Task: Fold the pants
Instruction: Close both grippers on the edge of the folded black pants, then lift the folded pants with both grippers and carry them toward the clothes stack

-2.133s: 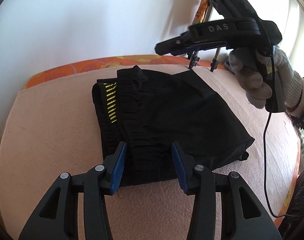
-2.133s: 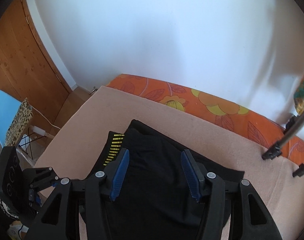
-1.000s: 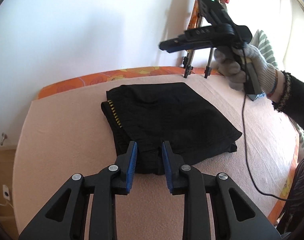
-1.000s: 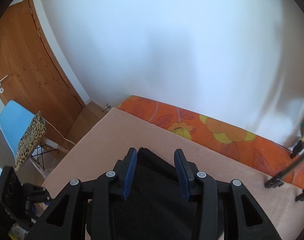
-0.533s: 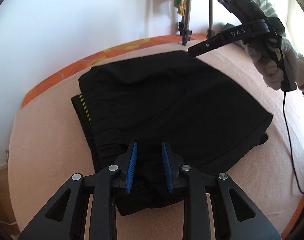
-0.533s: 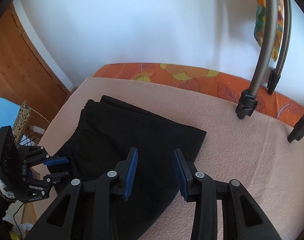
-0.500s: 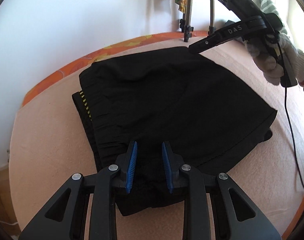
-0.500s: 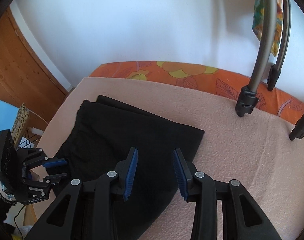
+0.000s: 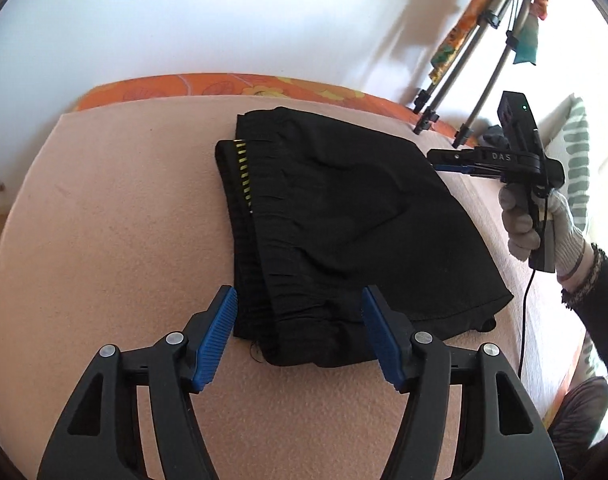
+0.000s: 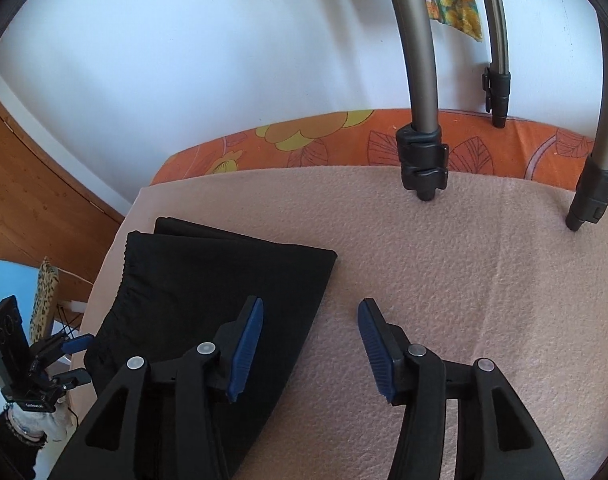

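The black pants (image 9: 343, 216) lie folded into a flat rectangle on the pink blanket (image 9: 116, 240), with a yellow-striped waistband edge (image 9: 244, 172) at the left. My left gripper (image 9: 300, 332) is open and empty, just above the near edge of the pants. My right gripper (image 10: 307, 340) is open and empty, over the far right edge of the pants (image 10: 224, 280) and the blanket (image 10: 443, 272). It also shows in the left wrist view (image 9: 455, 160), held in a gloved hand (image 9: 539, 220).
Grey tripod legs (image 10: 423, 152) stand on the blanket at the back right. An orange flowered sheet (image 10: 343, 136) runs along the white wall. A wooden door (image 10: 32, 184) and a blue chair (image 10: 8, 284) are at the left, beyond the bed edge.
Both grippers have opened wide from a nearly closed stance. The left gripper has drawn back from the pants' near edge. The right gripper has moved right, off the pants toward the tripod legs.
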`<state>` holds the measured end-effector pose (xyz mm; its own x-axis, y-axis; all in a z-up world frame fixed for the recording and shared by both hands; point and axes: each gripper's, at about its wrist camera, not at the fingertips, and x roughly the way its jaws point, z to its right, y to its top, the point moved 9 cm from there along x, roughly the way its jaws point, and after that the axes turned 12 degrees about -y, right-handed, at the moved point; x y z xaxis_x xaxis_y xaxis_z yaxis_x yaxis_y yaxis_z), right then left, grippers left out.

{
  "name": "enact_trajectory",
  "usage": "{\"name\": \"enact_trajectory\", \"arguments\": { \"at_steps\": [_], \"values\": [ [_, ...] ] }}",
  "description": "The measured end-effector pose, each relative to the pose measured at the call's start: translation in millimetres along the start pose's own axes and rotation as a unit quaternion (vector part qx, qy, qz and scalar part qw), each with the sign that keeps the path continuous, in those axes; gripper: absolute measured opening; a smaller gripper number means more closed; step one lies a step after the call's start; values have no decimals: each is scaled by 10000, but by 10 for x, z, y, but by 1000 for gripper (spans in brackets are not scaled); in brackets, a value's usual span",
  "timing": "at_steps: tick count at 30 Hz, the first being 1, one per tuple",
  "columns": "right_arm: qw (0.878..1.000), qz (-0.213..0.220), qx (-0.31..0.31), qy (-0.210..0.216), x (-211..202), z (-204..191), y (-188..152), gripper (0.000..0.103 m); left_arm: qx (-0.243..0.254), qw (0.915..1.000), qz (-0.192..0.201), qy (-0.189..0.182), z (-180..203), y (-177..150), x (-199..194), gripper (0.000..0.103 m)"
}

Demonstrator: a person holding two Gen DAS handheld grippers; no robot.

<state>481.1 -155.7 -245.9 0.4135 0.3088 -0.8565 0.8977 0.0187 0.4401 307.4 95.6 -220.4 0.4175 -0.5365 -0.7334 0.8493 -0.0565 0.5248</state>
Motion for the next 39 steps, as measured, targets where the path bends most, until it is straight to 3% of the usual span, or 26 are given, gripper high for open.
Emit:
{"name": "enact_trajectory", "arguments": {
  "at_steps": [4, 7, 12, 16, 19, 21, 23, 39],
  "values": [
    [10000, 3, 19, 77, 58, -87, 37, 53, -495, 9986, 4, -183, -66, 12, 92, 64],
    [9999, 18, 18, 118, 91, -152, 57, 53, -762, 9970, -127, -56, -127, -58, 175, 64],
    [9996, 168, 25, 214, 114, -259, 33, 52, -421, 9985, -38, 362, -50, -73, 249, 66],
    [9993, 202, 79, 292, 148, -316, 41, 40, -284, 9987, 171, 375, 2, -33, 300, 65],
    [9991, 207, 97, 350, 190, -392, 30, 28, -178, 9985, 306, 412, 11, 23, 318, 52],
    [9989, 144, 135, 418, 224, -441, 5, 14, -256, 9982, 401, 365, -29, 76, 309, 32],
    [9990, 198, 144, 387, 206, -462, -6, 9, -274, 9981, 475, 290, -50, 109, 300, 26],
    [9946, 933, -461, -44, -451, -842, 189, 6, -85, 9959, 904, 28, 153, 259, 73, 18]
  ]
}}
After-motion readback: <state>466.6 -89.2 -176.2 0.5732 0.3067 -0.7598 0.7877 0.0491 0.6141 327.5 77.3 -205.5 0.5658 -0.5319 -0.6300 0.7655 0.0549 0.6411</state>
